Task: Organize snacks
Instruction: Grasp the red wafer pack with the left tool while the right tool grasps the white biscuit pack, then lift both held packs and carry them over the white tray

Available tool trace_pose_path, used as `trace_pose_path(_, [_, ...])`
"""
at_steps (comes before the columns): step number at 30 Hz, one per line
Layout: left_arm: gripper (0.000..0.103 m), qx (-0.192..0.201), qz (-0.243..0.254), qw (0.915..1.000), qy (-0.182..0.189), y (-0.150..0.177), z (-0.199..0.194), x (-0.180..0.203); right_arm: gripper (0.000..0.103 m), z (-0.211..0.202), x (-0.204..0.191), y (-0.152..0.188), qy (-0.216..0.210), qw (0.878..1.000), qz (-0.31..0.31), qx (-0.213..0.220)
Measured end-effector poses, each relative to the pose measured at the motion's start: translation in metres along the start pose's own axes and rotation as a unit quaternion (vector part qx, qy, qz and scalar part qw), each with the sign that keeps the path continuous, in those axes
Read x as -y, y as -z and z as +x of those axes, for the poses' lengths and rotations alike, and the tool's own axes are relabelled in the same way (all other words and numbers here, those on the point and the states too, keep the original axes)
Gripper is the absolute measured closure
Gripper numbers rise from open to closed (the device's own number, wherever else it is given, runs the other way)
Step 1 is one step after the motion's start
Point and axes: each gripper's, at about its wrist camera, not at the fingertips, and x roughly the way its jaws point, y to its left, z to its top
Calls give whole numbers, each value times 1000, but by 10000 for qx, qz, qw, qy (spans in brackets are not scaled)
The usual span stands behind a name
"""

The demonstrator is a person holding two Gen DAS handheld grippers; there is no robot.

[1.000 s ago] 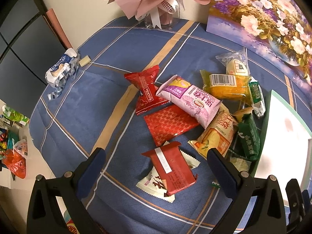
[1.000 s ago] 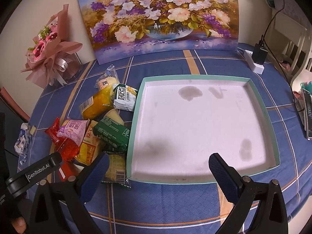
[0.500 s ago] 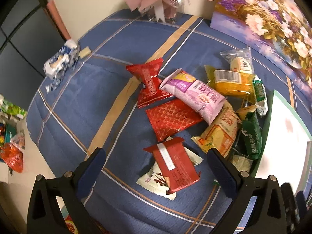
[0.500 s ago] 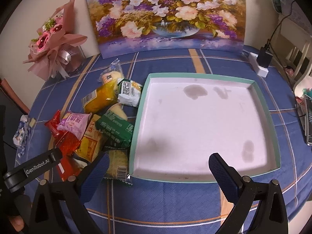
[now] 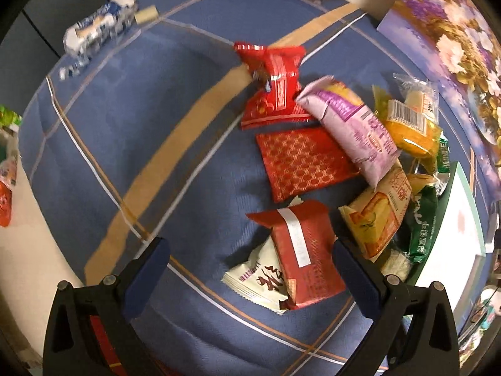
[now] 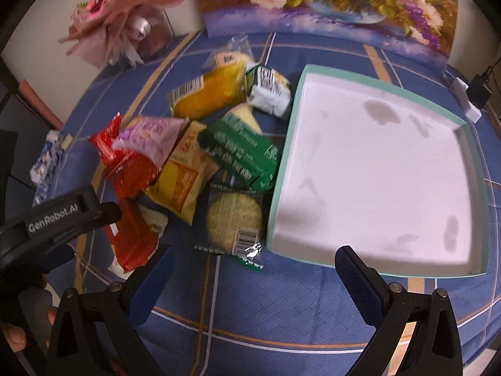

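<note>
A pile of snack packets lies on the blue plaid tablecloth left of an empty white tray with a teal rim. In the left wrist view my left gripper is open above a red packet with a white label, which lies on a cream packet. Beyond are a red patterned packet, a red twisted packet, a pink packet and a yellow packet. My right gripper is open and empty, near a round biscuit packet and a green packet.
A flower painting leans at the back of the table. A pink bouquet stands at the back left. A blue-white wrapper lies near the table's far left edge. A white charger lies right of the tray.
Both grippers have moved forward and down toward the snack pile, which looks larger now. The right view has swung left toward the packets. Both stay open.
</note>
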Motion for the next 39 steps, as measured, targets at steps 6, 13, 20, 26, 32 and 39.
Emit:
trace_pose_path(6, [13,-56,35,9997,254,-2,12,0,0,4,-4,3,54,9999,-64,-61])
trace_pose_path(13, [62,-129,222,9986,454,2,21,6,0,2,-4,2,-100,9998,-173,-60])
trace_pose_path(20, [62,-172,226,9982,534,2,15,6,1,0,-7,0,-169,9997,-199,3])
trace_pose_path(26, [62,90,47,9990,436,-3,-9,-15,5,-3,-19,-1,-518,9985,-181,23])
trace_pose_path(32, [62,402,-265,9987,148,-9,-21,-61,8,-2,-44,0,-810,9963,-284,-18])
trace_pose_path(39, [62,505,-547,9972,-121,-12,-13,-104,11,13,-81,2,-900,9942,-544,-217])
